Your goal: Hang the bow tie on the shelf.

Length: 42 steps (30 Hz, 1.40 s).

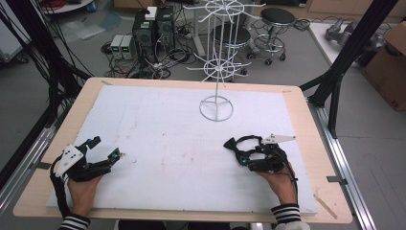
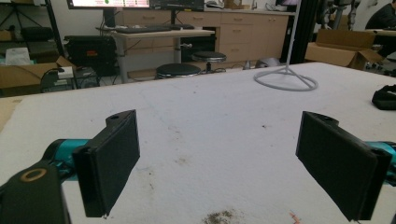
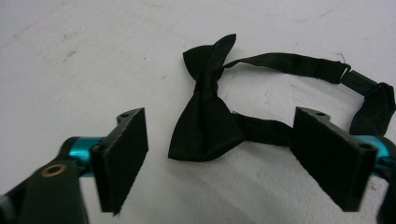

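From the high view, the left gripper (image 1: 106,149) and right gripper (image 1: 244,155) rest on the white mat (image 1: 163,139), a black bow tie (image 1: 234,145) just ahead of the right one. In the left gripper view, jaws gape with nothing between; a wire stand (image 2: 286,78) lies far ahead-right. In the right gripper view, jaws stand apart, the bow tie (image 3: 208,116) lying between and beyond them.

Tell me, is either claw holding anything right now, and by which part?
Nothing is held. The left claw is open over bare white table. The right claw is open around the black bow tie, which lies on the table ungripped.
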Motion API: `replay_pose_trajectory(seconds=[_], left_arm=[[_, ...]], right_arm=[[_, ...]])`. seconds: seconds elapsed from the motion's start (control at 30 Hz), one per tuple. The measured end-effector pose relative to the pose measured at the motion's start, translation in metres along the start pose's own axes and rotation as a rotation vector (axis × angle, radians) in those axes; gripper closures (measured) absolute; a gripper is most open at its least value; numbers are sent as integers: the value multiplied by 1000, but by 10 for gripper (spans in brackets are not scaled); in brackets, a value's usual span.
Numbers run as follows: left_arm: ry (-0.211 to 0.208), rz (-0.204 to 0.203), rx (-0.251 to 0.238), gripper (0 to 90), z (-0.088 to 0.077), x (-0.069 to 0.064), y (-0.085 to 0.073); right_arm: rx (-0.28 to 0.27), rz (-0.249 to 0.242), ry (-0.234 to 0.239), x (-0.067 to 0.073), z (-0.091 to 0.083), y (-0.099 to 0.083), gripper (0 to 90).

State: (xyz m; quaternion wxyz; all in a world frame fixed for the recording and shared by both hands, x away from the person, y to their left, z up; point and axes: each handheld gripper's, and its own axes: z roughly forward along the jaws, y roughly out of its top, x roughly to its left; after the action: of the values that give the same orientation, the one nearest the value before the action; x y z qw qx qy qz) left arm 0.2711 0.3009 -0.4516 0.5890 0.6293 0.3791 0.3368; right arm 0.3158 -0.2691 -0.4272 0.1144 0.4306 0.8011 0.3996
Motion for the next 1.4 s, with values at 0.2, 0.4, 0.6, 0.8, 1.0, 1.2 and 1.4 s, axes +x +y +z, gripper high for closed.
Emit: replay_pose_trajectory(seconds=[0.2,0.4,0.6,0.8,1.0,1.2,1.4], left_arm=[[1,-4,-1,139,0,0,0],[-1,-5,-1,140,0,0,0],[-2,-7,0,140,0,0,0],[-2,-6,0,140,0,0,0],[-2,-6,0,140,0,0,0],[-2,-7,0,140,0,0,0],[-2,-9,0,141,0,1,0]], right_arm=[[56,26,14,-3,4,5,288],[90,21,17,-4,6,9,364],[119,25,15,-5,11,9,415],[141,23,15,-5,14,10,468],[157,41,17,-6,17,9,513],[168,41,27,-4,18,9,615],[174,38,22,-2,16,9,755]])
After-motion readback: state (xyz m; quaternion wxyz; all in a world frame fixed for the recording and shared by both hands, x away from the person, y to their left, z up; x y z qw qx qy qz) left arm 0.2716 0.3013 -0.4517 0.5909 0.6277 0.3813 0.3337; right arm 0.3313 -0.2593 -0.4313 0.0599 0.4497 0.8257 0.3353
